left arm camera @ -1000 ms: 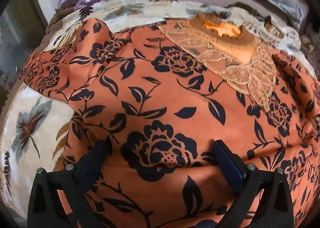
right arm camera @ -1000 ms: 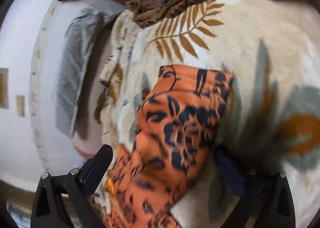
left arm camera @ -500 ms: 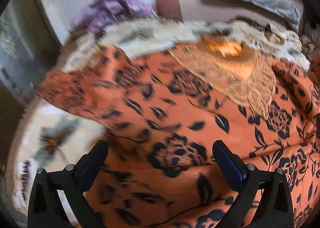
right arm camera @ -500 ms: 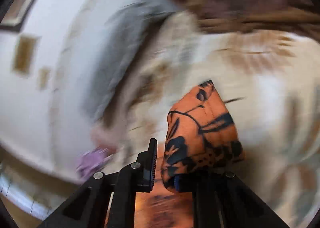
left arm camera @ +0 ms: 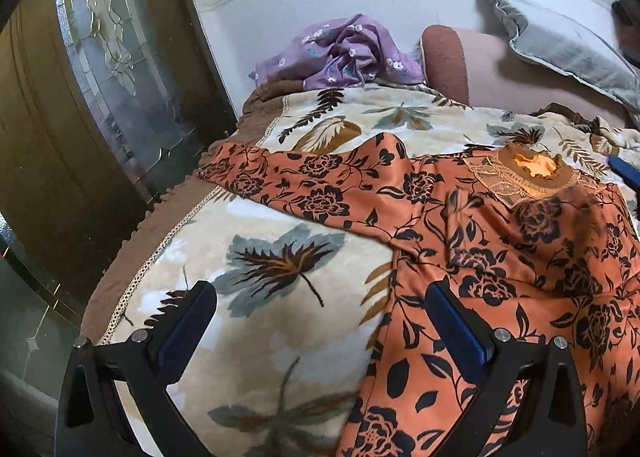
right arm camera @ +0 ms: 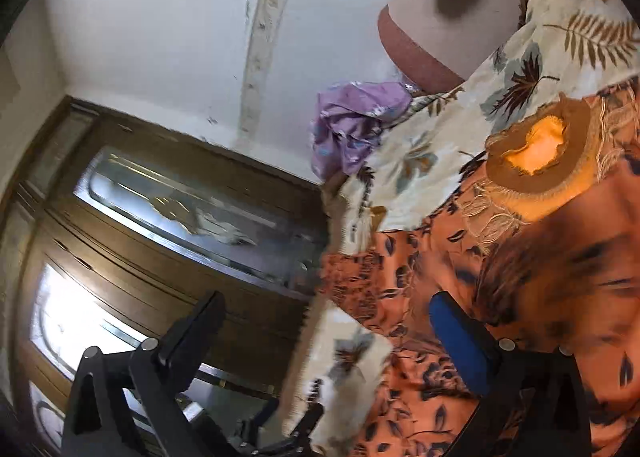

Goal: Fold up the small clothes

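Left wrist view: the left gripper [left arm camera: 320,321] hangs with its fingers wide apart and nothing between them, over the leaf-print blanket [left arm camera: 280,269]. The orange floral top [left arm camera: 500,257] lies flat on that blanket from 12 to 4 o'clock of the fingers. Its left sleeve [left arm camera: 280,185] stretches out toward 11 o'clock, to the blanket's edge, and its lace-trimmed neckline [left arm camera: 532,169] sits at 1 o'clock. The garment's side edge runs right under the right-hand finger. A crumpled purple cloth [left arm camera: 340,53] lies well behind, at 12 o'clock, against the wall.

Right wrist view: the right gripper [right arm camera: 320,329] is rolled and its jaws are opening, now spread wide, with nothing between them. The orange top fills 1 to 5 o'clock, neckline [right arm camera: 540,153] at 2 o'clock. A blurred fold of the same fabric [right arm camera: 560,265] lies across the body just beyond the blue finger [right arm camera: 464,341].

Judging from this, the outstretched sleeve is the next piece to fold in; its long axis runs from 11 toward 3 o'clock in the left view, and the left gripper is nearer.
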{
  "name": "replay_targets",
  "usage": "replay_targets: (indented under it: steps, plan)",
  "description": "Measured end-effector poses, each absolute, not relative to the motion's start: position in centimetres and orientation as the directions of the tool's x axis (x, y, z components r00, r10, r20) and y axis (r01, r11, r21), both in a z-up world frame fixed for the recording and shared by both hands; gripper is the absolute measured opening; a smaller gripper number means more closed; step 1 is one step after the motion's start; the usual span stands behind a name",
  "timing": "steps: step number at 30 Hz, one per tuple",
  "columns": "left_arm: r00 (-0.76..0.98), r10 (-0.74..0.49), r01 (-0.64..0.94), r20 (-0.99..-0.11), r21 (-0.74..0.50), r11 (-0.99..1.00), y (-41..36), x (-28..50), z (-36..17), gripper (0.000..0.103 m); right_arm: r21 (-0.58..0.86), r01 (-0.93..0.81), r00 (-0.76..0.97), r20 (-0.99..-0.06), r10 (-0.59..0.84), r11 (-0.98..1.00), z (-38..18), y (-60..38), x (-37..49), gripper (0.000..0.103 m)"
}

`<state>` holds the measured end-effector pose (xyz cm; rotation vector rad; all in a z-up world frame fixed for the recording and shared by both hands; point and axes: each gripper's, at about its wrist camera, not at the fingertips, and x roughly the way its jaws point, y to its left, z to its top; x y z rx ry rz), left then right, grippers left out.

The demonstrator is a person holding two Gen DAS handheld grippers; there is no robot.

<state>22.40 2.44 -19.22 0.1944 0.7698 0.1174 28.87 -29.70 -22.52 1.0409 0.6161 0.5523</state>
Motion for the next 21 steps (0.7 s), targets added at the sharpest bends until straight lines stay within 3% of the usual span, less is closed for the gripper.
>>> replay_targets:
  steps: [2, 6, 9, 11, 13, 14, 15, 17, 20, 21]
  plan:
    - [0.705, 0.151, -0.015, -0.693, 0.199, 0.98, 2.2, 22.6, -18.8, 0.103, 0.884, -0.097, 0.76, -0.23, 0.608, 0.456, -21.9, -31.6, 26.5, 0.103]
    - [0.682, 0.074, 0.054, -0.727, 0.151, 0.987, 0.5, 24.3, -18.6, 0.103, 0.742, 0.075, 0.803, -0.441, 0.401, 0.667, -20.3, -35.0, 22.3, 0.101]
    - [0.678, 0.014, 0.102, -0.735, 0.113, 0.988, -1.3, 26.3, -18.4, 0.103, 0.601, 0.168, 0.787, -0.559, 0.261, 0.781, -21.0, -36.7, 20.2, 0.086]
    - [0.627, -0.096, 0.183, -0.773, 0.026, 0.983, -2.7, 28.7, -19.0, 0.102, 0.528, 0.234, 0.741, -0.64, 0.202, 0.816, -22.6, -38.5, 20.0, 0.077]
    - [0.58, -0.101, 0.168, -0.809, -0.002, 0.986, -3.2, 31.1, -20.1, 0.082, 0.536, 0.26, 0.699, -0.678, 0.226, 0.803, -25.1, -40.1, 20.5, 0.067]
    - [0.559, -0.087, 0.154, -0.824, 0.001, 0.988, -3.4, 32.1, -20.7, 0.063, 0.527, 0.278, 0.68, -0.699, 0.224, 0.803, -26.2, -40.5, 20.6, 0.062]
    - [0.525, -0.087, 0.141, -0.847, -0.014, 0.99, -3.3, 33.2, -21.6, 0.052, 0.51, 0.299, 0.649, -0.729, 0.22, 0.807, -27.2, -41.0, 20.6, 0.062]
    - [0.505, -0.108, 0.135, -0.856, -0.045, 0.99, -3.3, 33.8, -22.5, 0.05, 0.513, 0.322, 0.615, -0.752, 0.237, 0.795, -28.6, -41.5, 20.9, 0.062]
    - [0.508, -0.079, 0.162, -0.858, 0.005, 0.987, -4.9, 34.1, -23.6, 0.05, 0.557, 0.342, 0.6, -0.749, 0.281, 0.757, -30.2, -42.3, 21.5, 0.062]
    - [0.501, -0.075, 0.181, -0.862, 0.02, 0.983, -5.5, 34.4, -23.9, 0.056, 0.563, 0.355, 0.595, -0.752, 0.284, 0.747, -30.3, -42.5, 21.5, 0.062]
